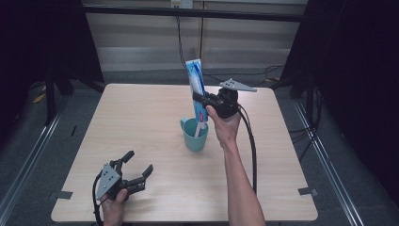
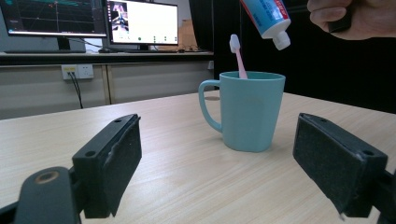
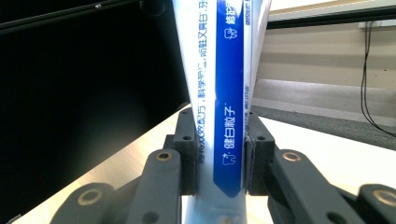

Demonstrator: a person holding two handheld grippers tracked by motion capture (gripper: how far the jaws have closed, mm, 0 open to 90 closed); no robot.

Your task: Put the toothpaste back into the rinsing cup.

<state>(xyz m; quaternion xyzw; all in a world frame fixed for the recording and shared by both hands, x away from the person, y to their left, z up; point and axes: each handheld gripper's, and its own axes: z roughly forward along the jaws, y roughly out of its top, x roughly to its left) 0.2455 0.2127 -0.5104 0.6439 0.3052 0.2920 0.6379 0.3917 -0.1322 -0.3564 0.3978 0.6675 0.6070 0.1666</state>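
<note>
A blue and white toothpaste tube (image 1: 196, 84) hangs upright over the teal mug (image 1: 195, 134), cap end down, with my right gripper (image 1: 201, 104) shut on its middle. In the right gripper view the two black pads (image 3: 188, 154) press the tube (image 3: 224, 102) from both sides. From the left gripper view, the tube's white cap (image 2: 281, 41) hovers just above the mug (image 2: 247, 109), which holds a pink toothbrush (image 2: 238, 56). My left gripper (image 1: 139, 165) rests near the table's front left, open, with nothing between its pads (image 2: 122, 161).
The light wooden table (image 1: 141, 117) has bare room around the mug. A black cable (image 1: 251, 146) trails from the right gripper along the forearm. Monitors (image 2: 140, 23) and a bench stand beyond the table in the left gripper view.
</note>
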